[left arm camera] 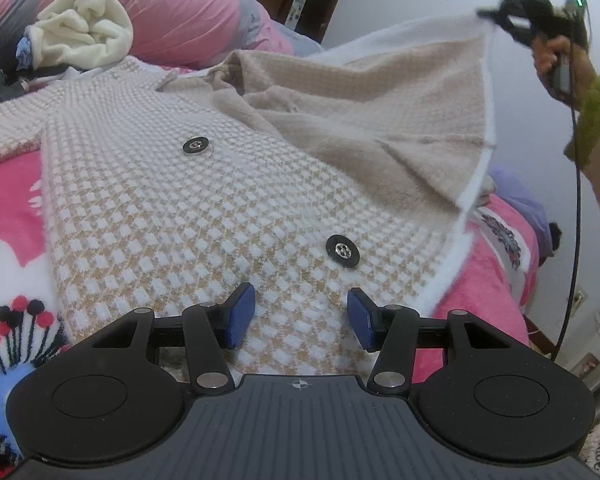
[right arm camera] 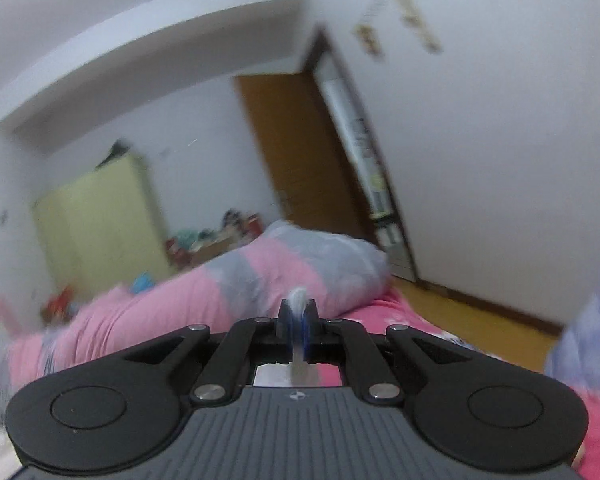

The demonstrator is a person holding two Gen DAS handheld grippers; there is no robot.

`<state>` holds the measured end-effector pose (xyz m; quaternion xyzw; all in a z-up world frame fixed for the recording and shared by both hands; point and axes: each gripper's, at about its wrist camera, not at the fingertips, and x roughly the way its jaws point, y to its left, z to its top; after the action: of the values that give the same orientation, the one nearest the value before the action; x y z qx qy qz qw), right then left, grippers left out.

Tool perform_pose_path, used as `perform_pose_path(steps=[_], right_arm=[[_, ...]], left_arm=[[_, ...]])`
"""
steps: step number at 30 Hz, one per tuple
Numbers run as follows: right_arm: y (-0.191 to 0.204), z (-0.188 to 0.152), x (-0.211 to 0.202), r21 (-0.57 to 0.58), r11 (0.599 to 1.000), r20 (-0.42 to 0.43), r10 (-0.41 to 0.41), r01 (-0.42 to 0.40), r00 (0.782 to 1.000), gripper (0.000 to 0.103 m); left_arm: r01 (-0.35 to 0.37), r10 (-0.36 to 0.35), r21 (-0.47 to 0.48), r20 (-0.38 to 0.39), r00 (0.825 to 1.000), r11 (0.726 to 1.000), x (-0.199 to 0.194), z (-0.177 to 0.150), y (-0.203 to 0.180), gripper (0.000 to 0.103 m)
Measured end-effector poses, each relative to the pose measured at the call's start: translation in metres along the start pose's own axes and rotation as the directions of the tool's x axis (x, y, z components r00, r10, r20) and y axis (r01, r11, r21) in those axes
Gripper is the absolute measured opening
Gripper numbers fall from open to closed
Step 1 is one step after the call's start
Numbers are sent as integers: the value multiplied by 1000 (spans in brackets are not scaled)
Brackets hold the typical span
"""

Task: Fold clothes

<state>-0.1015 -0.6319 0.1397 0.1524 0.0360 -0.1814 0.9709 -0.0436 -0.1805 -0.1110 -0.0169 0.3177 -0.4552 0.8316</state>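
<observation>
Now | left tool (left arm camera: 301,316) open above cardigan (left arm camera: 188,200) | right tool (right arm camera: 298,322) clamped on its raised white edge

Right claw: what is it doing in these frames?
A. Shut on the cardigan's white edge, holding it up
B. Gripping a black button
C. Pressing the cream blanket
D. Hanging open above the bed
A: the right claw has white trim pinched between its pads, and the left wrist view shows the cardigan front lifted by that corner.

no legible text anywhere
</observation>
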Motion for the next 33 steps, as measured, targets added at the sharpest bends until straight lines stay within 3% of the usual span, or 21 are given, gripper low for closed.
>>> perform_pose_path(steps=[3,5,7,8,11,12,14,16,23,28,29,31,33], right_arm=[[51,-16,0,-157,973,-40,163,-168,986,4],[90,-40,-13,-243,907,-106,328,-344,939,4],[127,-71,-34,-309,799,-209,472,-516,857,4],[145,-90,-46,-328,732,-280,529,-598,801,4],[182,-157,-73,-347,575,-488,564,-741,666,4],[189,-181,-79,-341,546,-549,544,-765,634,4],[192,-220,-84,-362,533,-627,467,-765,623,4],[188,-244,-81,-344,551,-678,414,-760,607,4],[180,-243,-94,-315,553,-690,425,-771,587,5],[184,-280,-98,-372,501,-744,342,-781,574,6],[187,-293,-97,-397,489,-756,306,-777,579,7],[188,-311,-100,-445,488,-743,267,-751,614,8],[187,-310,-107,-446,527,-715,277,-724,642,16]], left_arm=[[4,-4,-1,0,1000,1000,0,0,1,51],[6,-6,-1,1,1000,1000,-1,0,2,51],[9,-9,0,3,1000,1000,-1,-1,2,51],[12,-12,1,5,1000,1000,-2,-1,3,51],[21,-21,-4,14,1000,1000,-4,-2,5,51],[25,-25,-7,17,1000,1000,-5,-3,6,51],[33,-33,-5,18,999,999,-6,-3,8,51],[37,-37,2,18,999,999,-7,-3,8,51],[32,-32,-7,32,999,999,-14,-5,11,50],[-3,4,-25,41,999,1000,-23,-3,16,50],[-13,14,-36,43,999,999,-25,-3,18,50],[-25,27,-54,46,999,998,-29,-1,20,50],[-34,37,-56,55,998,998,-34,3,20,50]])
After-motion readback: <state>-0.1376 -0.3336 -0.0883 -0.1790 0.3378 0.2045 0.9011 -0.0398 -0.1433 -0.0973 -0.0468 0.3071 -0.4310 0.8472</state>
